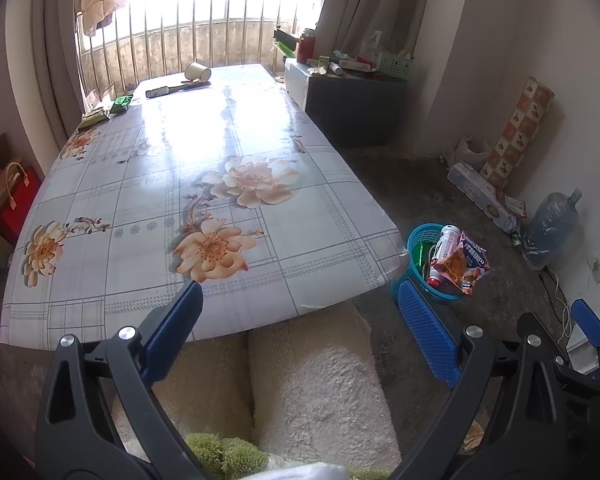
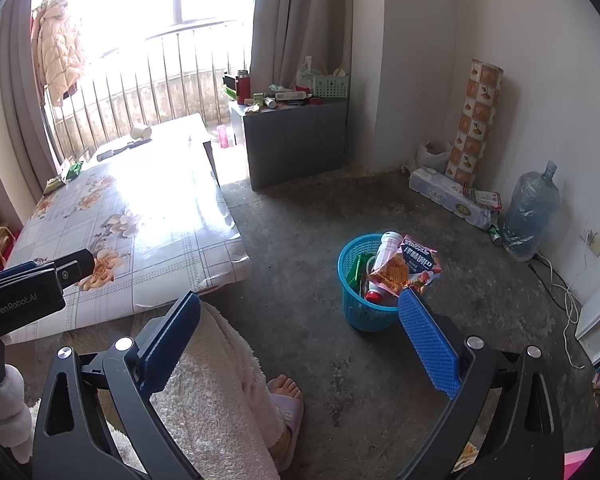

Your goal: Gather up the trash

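Observation:
A blue mesh basket [image 2: 360,312] stands on the floor to the right of the table, holding a white bottle [image 2: 385,258], a red-and-pink snack bag [image 2: 418,266] and green wrappers. My right gripper [image 2: 300,300] hangs open and empty just short of it. In the left wrist view the basket [image 1: 414,236] sits off the table's near right corner. At the table's far end lie a tipped paper cup [image 1: 198,71], a dark-handled tool [image 1: 176,89] and two green packets [image 1: 108,110]. My left gripper [image 1: 298,292] is open and empty above the table's near edge.
A floral cloth covers the low table [image 1: 140,208]. The person's fleecy trouser leg and slippered foot [image 2: 286,400] are below the grippers. A dark cabinet [image 2: 296,140] with clutter stands at the back. A water jug [image 2: 532,216], rolled mat [image 2: 476,120] and white cable [image 2: 568,300] line the right wall.

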{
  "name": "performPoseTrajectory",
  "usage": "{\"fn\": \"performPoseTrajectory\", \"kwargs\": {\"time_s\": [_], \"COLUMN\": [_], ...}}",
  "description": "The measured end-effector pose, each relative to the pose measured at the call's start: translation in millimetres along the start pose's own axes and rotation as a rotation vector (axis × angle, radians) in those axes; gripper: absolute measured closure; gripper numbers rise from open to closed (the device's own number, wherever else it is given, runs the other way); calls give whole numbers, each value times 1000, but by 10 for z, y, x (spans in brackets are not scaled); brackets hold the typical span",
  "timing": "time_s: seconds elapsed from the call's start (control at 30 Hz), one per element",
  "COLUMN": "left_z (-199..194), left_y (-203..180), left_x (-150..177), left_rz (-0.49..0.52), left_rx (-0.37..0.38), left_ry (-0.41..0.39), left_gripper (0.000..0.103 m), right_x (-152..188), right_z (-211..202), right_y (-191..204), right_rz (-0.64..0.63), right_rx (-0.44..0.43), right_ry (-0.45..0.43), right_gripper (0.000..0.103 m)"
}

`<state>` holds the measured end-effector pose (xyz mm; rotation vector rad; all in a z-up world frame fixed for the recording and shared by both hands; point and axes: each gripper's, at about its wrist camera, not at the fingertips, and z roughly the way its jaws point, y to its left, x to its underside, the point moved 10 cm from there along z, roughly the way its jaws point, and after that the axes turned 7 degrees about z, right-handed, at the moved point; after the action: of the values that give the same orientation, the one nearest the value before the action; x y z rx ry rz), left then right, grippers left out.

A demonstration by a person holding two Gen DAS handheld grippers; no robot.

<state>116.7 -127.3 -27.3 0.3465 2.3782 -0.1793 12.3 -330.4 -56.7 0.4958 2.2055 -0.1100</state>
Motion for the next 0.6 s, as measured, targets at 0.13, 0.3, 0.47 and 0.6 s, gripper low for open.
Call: {"fn": "performPoseTrajectory", "kwargs": {"time_s": [0.13,0.3,0.47,0.6], "left_z": [3,2,-1,6], "left_y": [8,14,22,32], "left_x": [17,23,50,66], "left_rz": [-1,-3,-11,-14], "left_rx": [0,-2,-9,-15], "left_ry": [4,2,0,3], "left_gripper": [9,9,9,9], "right_x": [7,13,44,56], "right_z": [0,-1,8,23], "right_y": [3,13,54,56], "right_rz": [1,1,-3,-6], "right_rx": [1,1,-3,-2], "right_ry": [1,1,3,7], "right_gripper": [7,7,7,7]}}
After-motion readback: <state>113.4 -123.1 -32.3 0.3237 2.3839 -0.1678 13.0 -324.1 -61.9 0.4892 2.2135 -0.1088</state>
